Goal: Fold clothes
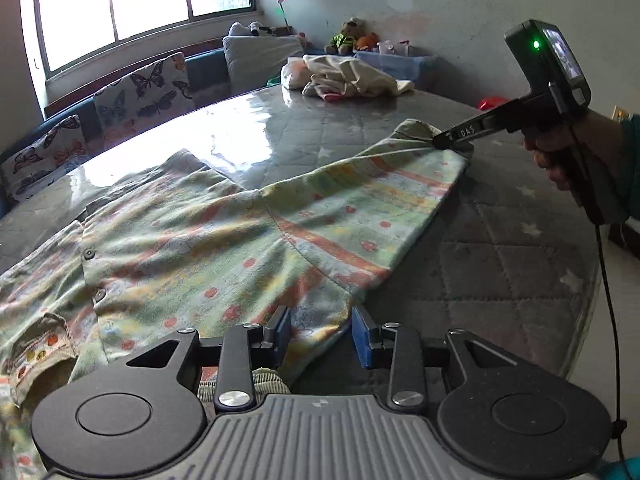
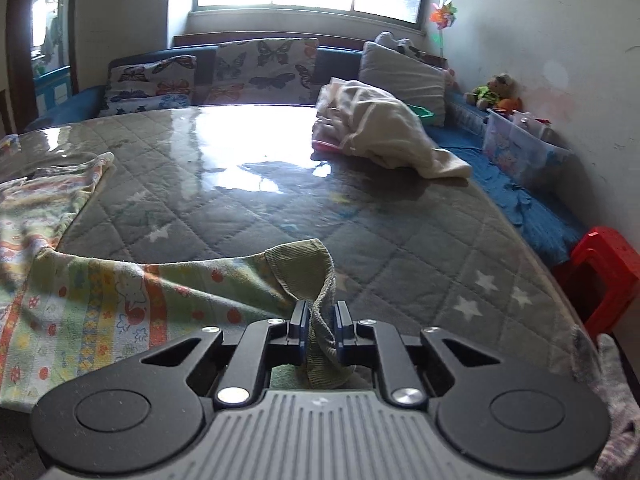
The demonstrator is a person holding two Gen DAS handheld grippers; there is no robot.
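A pale green child's pyjama top (image 1: 224, 240) with orange and yellow stripes lies spread on the quilted grey table (image 1: 500, 264). Its sleeve (image 1: 360, 196) stretches to the right. My right gripper (image 1: 452, 141) is shut on the green ribbed cuff (image 2: 316, 264) at the sleeve end, close above the table; in the right wrist view the cuff is pinched between its pads (image 2: 322, 320). My left gripper (image 1: 320, 330) is open, its blue pads either side of the garment's lower hem edge, over the cloth.
A heap of cream and pink clothes (image 1: 344, 76) lies at the table's far side, also in the right wrist view (image 2: 380, 132). Butterfly cushions (image 2: 260, 68) line a bench behind. A clear storage box (image 2: 520, 148) and a red stool (image 2: 604, 268) stand to the right.
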